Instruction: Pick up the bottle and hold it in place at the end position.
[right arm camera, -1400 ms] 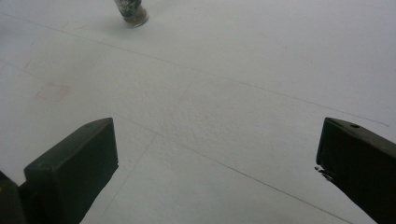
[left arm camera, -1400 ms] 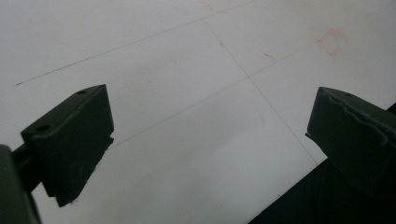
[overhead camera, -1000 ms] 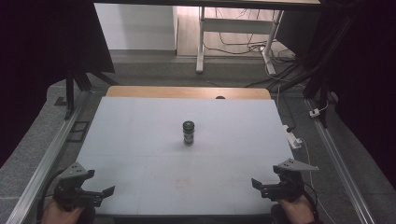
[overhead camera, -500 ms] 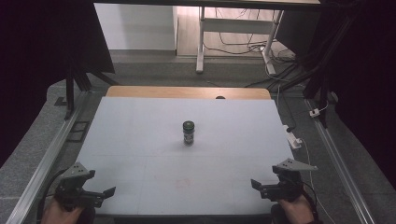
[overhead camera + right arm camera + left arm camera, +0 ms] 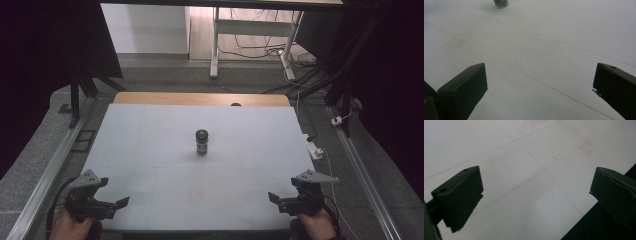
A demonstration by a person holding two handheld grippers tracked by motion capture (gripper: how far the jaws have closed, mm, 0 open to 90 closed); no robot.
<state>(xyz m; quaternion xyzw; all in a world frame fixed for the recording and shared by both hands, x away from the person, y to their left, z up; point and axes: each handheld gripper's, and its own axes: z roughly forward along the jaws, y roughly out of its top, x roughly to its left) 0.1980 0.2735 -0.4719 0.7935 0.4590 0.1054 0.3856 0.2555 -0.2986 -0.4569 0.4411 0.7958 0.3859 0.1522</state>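
Waiting at the start, left gripper [image 5: 117, 204] and right gripper [image 5: 274, 199] both gaping wide and empty, small jar [image 5: 201, 141] standing untouched well ahead between them

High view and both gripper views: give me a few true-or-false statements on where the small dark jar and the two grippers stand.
1. The small dark jar stands upright near the middle of the white table. True.
2. The left gripper is shut on the jar. False: its fingers are spread wide over bare table, far from the jar.
3. The right gripper is open near the table's near edge. True.
4. The jar lies tipped on its side. False: it stands upright with its cap on top.
5. In the right gripper view the jar sits between the fingers. False: it is far ahead, at the top edge of that view.
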